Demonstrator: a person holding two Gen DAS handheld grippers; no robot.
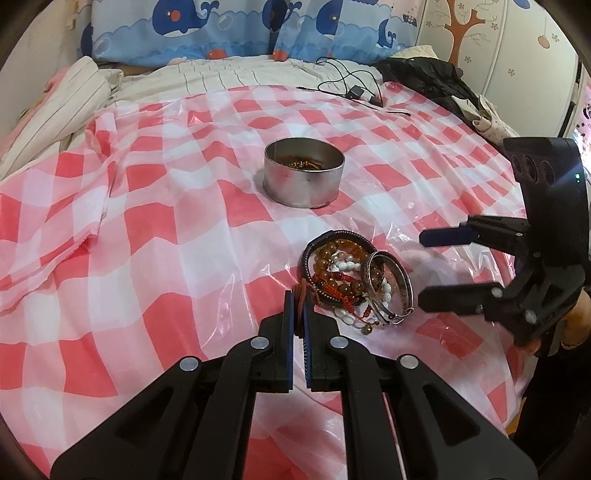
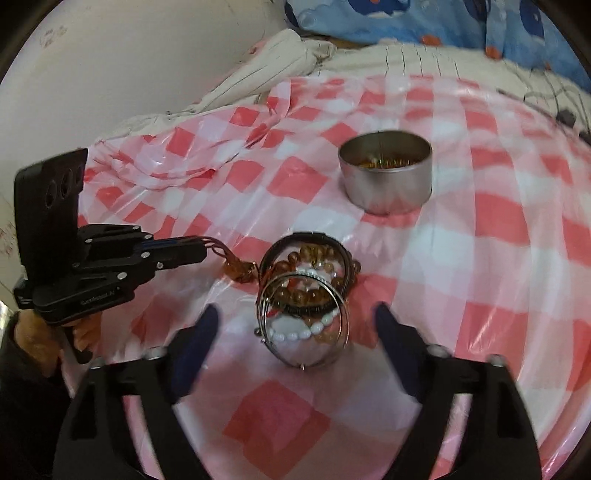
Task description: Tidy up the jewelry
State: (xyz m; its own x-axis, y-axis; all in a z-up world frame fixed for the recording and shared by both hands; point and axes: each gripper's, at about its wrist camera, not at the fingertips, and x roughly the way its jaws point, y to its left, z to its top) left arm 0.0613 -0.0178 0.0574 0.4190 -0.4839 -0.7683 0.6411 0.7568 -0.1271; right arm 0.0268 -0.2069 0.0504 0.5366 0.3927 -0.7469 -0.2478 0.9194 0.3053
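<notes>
Bracelets heaped in one pile on red-and-white checked plastic sheet over a bed: two silver bangles, amber, white and dark bands tangled. One round metal tin beyond, holding gold pieces. Left gripper clamped on a reddish cord at pile's edge; right gripper spread wide near bangles. Whale-print pillows at back.
</notes>
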